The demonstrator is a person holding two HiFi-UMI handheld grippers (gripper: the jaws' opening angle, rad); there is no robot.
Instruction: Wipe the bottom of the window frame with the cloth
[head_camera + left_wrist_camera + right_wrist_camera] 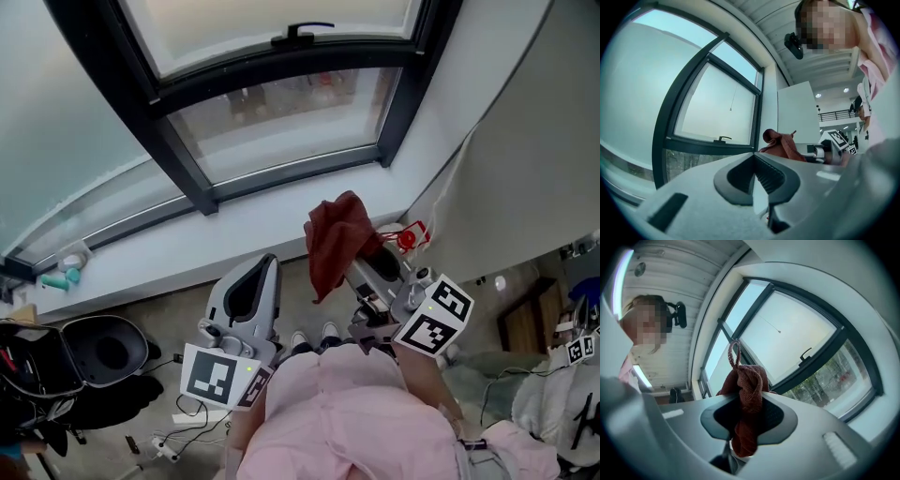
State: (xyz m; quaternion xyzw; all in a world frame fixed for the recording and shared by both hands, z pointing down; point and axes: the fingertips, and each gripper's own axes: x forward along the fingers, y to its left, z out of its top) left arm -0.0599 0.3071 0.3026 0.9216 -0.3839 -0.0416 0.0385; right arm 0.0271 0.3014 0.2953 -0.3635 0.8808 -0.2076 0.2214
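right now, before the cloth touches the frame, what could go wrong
The cloth is pinched as a wad in the right gripper, drooping to one side, so the hard jaws might scrape the frame or the wipe cover little. A small red item sits at the right end of the sill, near the gripper; a sweep could knock it off.

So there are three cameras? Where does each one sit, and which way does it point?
Head view: on the person's head, looking steeply down at window frame, left gripper, right gripper holding the red cloth, and pink clothing.
Left gripper view: on the left gripper, looking along its shut jaws at the window frame; pink clothing at right.
Right gripper view: on the right gripper, looking along jaws clamped on the cloth; person upper left.
Shared: all show cloth and window frame.
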